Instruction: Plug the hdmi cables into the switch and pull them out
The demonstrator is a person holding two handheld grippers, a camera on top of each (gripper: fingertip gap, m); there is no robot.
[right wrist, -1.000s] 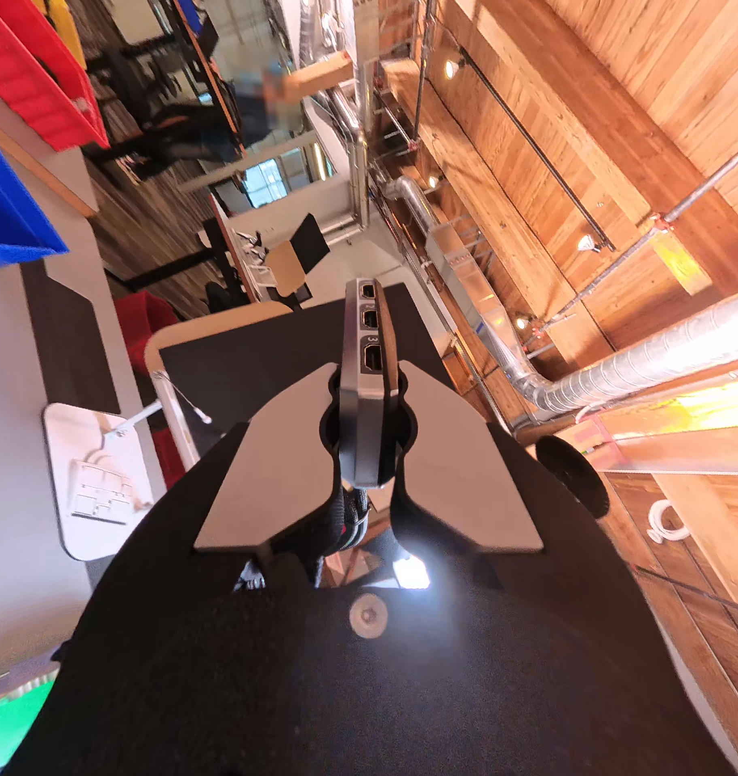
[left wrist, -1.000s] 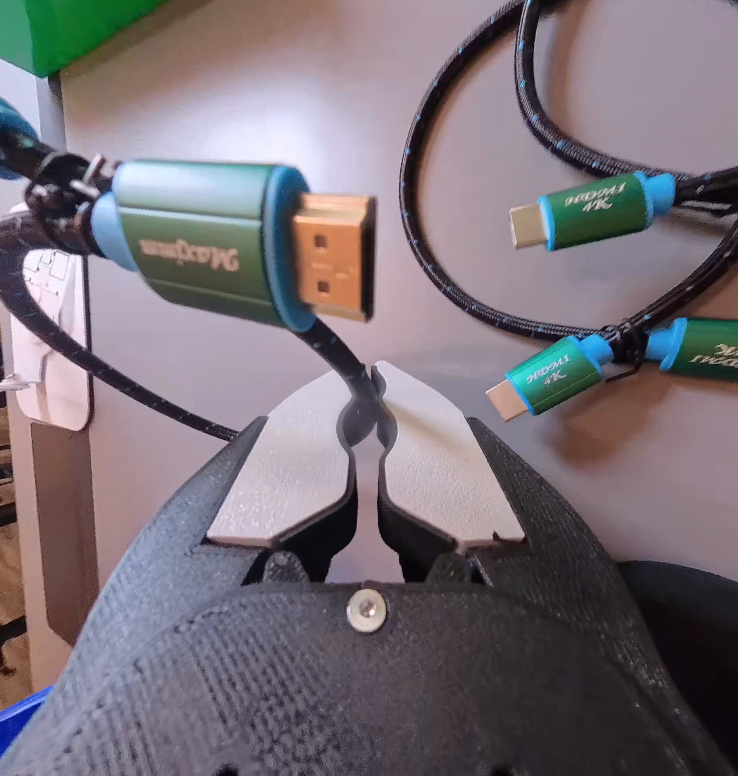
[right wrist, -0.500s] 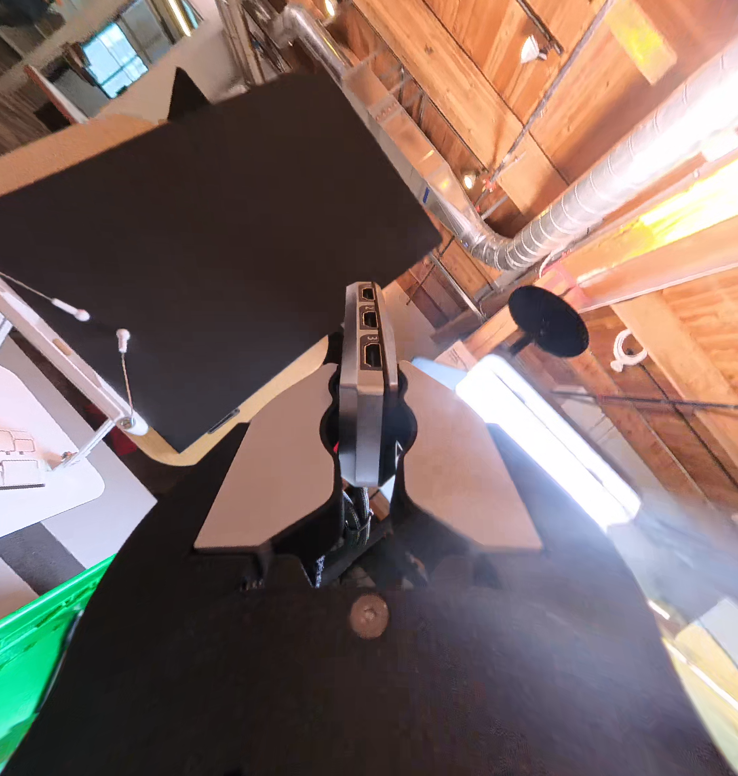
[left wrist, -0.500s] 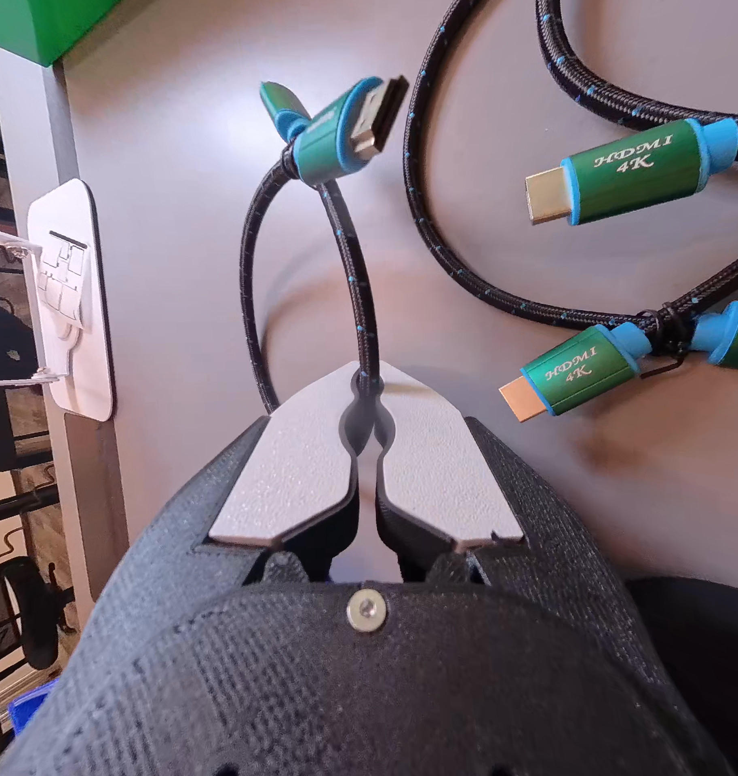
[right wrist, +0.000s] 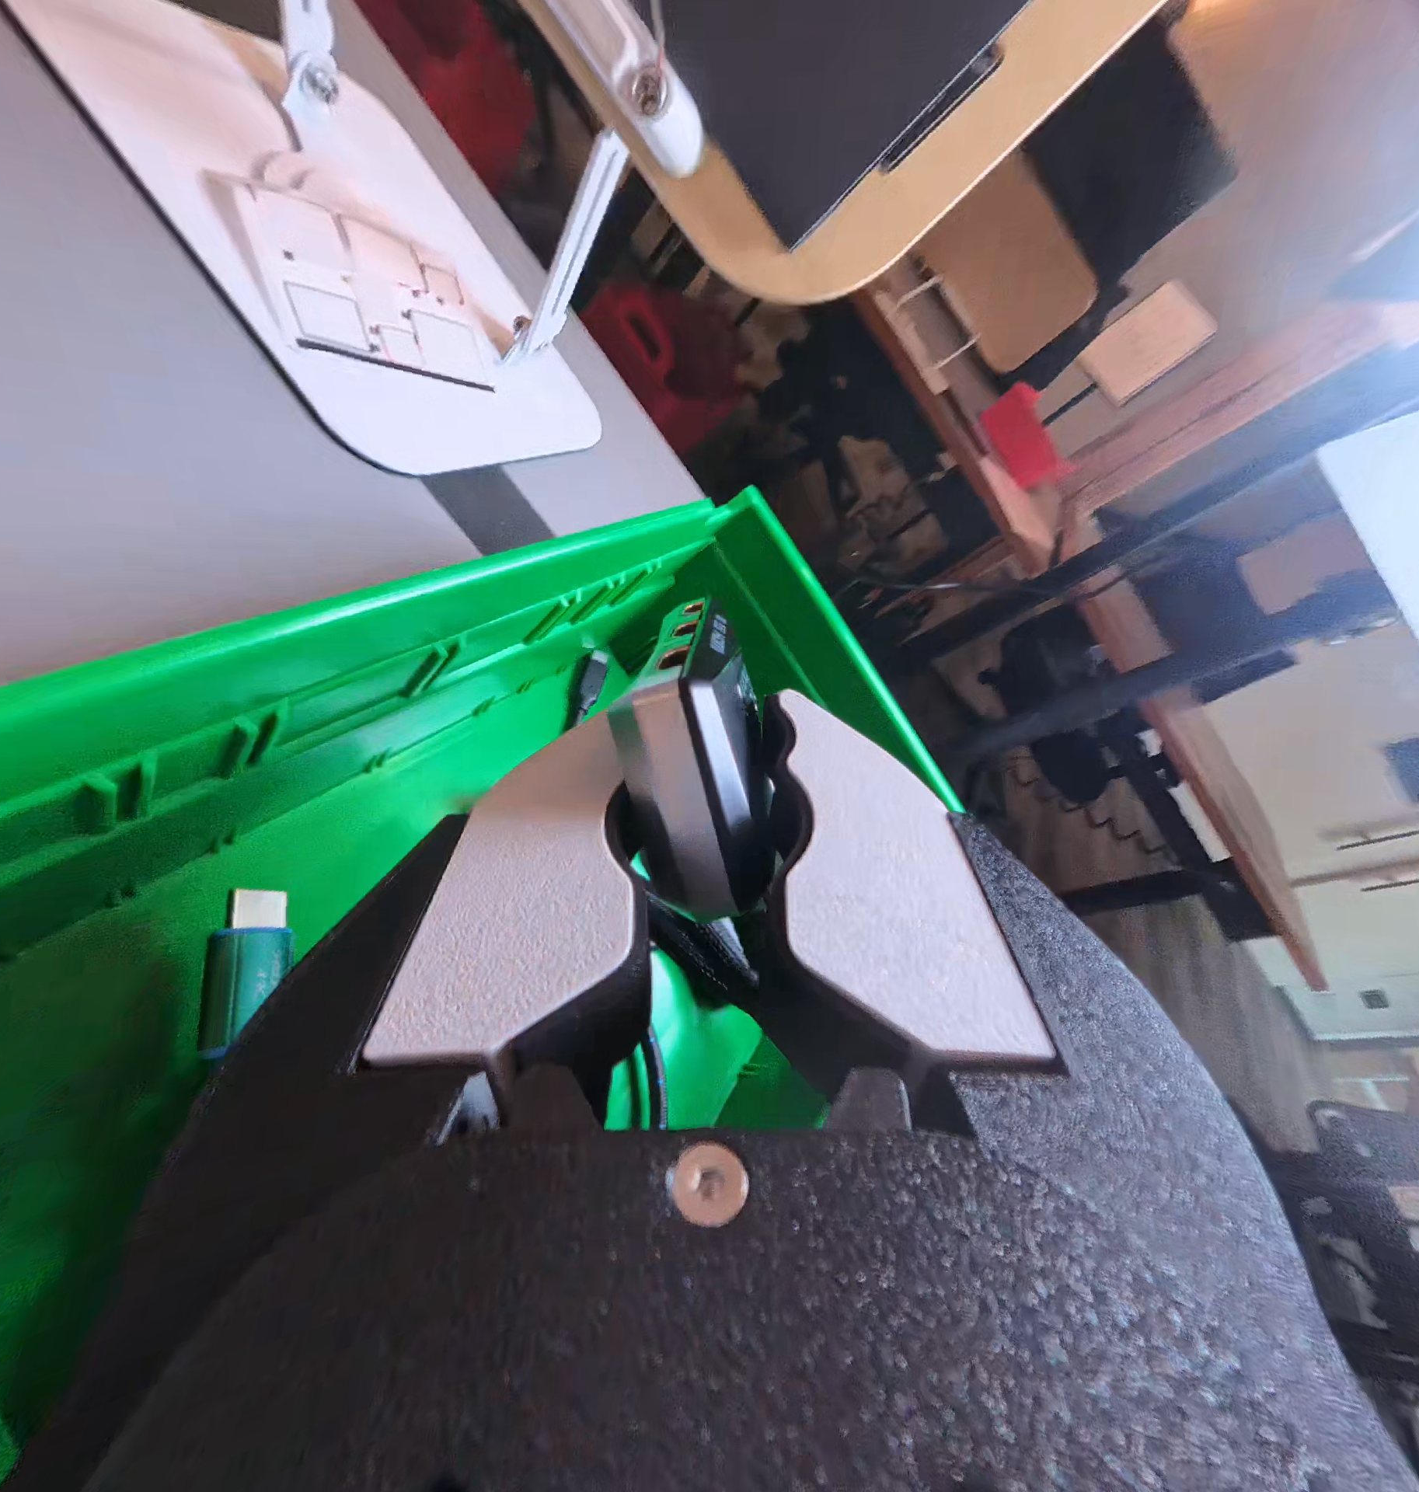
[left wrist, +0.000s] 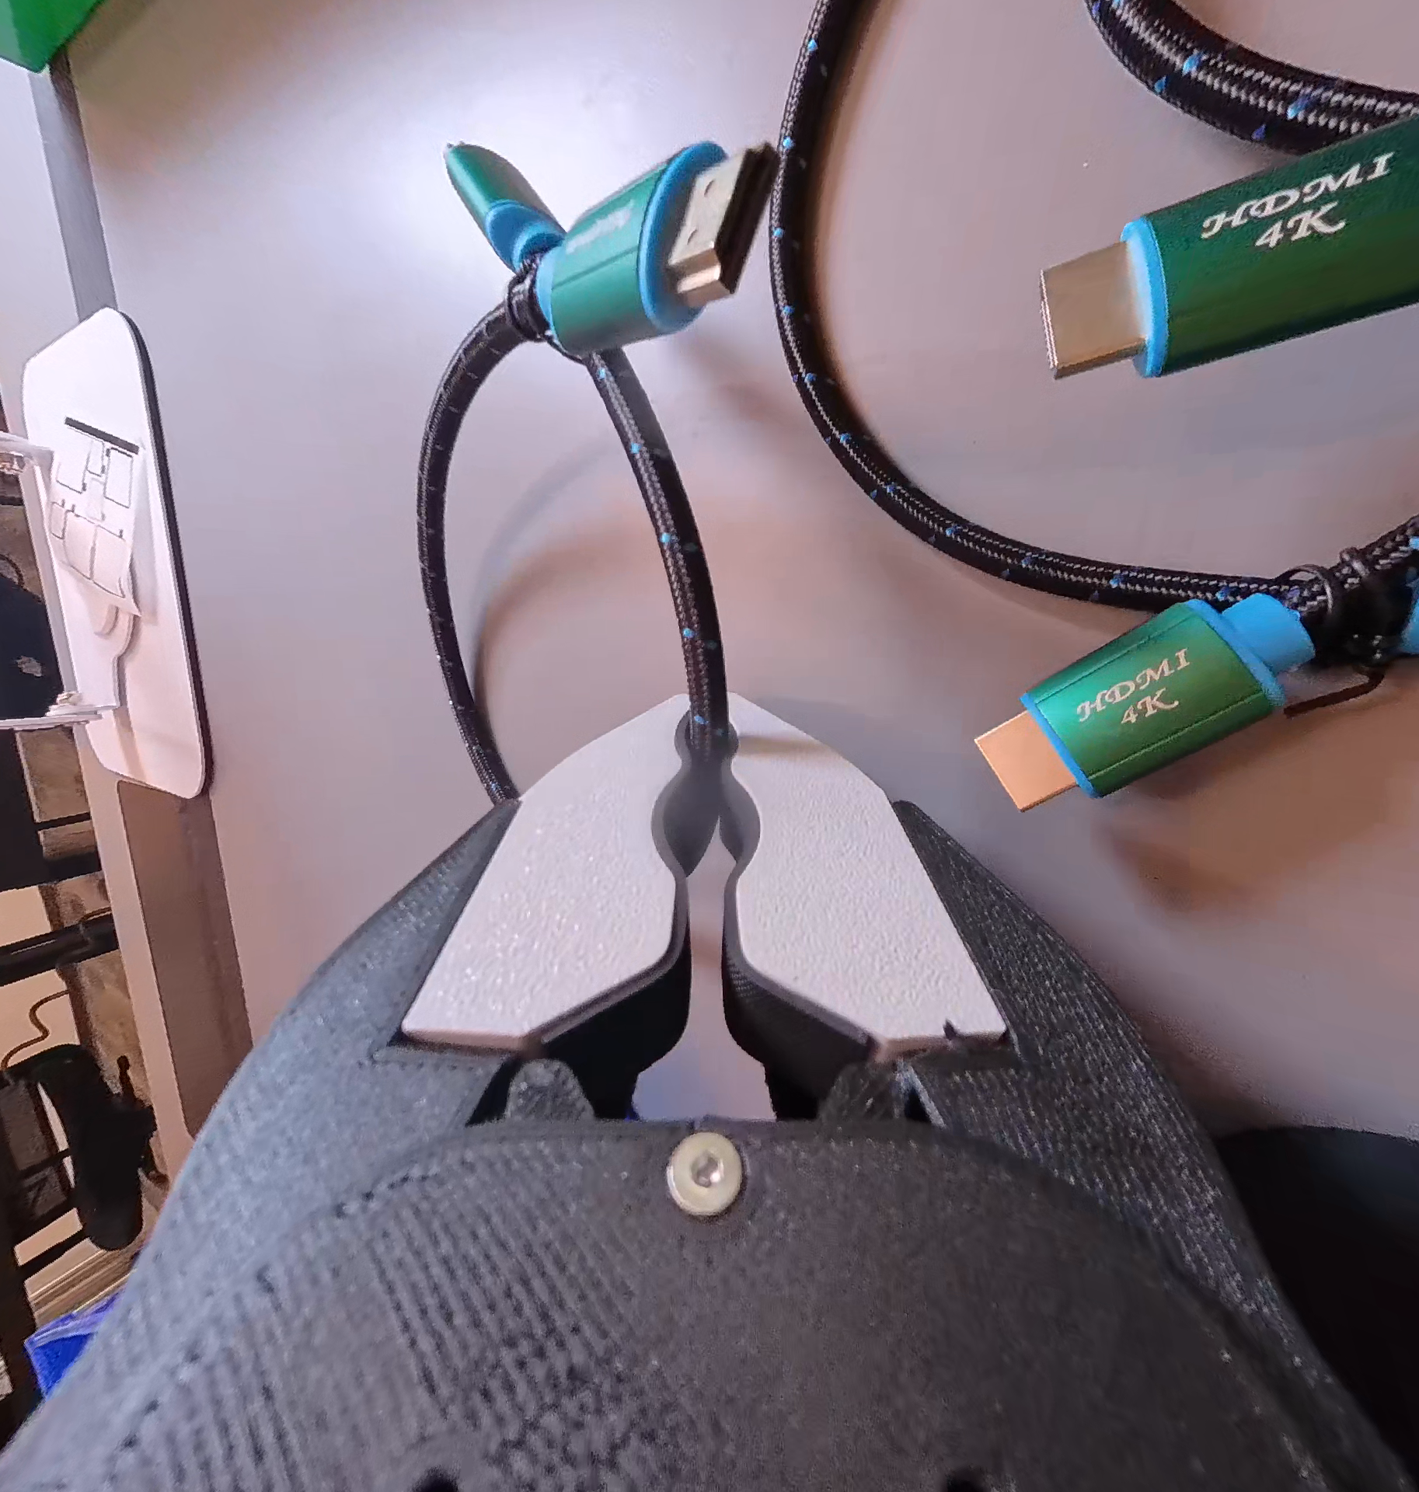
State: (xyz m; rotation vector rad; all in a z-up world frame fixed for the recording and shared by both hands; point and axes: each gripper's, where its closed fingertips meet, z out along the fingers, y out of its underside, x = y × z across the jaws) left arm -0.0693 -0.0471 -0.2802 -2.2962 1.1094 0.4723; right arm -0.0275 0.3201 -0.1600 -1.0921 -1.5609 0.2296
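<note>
Left gripper (left wrist: 707, 739) is pinched tight on a black braided cable (left wrist: 674, 549), whose green plug (left wrist: 650, 250) dangles over the grey table (left wrist: 286, 404), with two more green plugs (left wrist: 1287, 258) (left wrist: 1134, 710) and looped cable lying just right. Right gripper (right wrist: 702, 775) has its fingers apart around a grey hub (right wrist: 682, 791), tilted over the green bin (right wrist: 246, 727); whether the pads press it, I cannot tell. Inside lie a green plug (right wrist: 246, 977) and a thin connector (right wrist: 592, 686), a white stand base (right wrist: 351, 266) beyond the rim.

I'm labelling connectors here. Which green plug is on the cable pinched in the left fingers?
On the grey tabletop, follow the braided cable up from the left gripper. Its green plug hangs in the air, tied to a second plug, unlike the two plugs lying flat at right.
</note>
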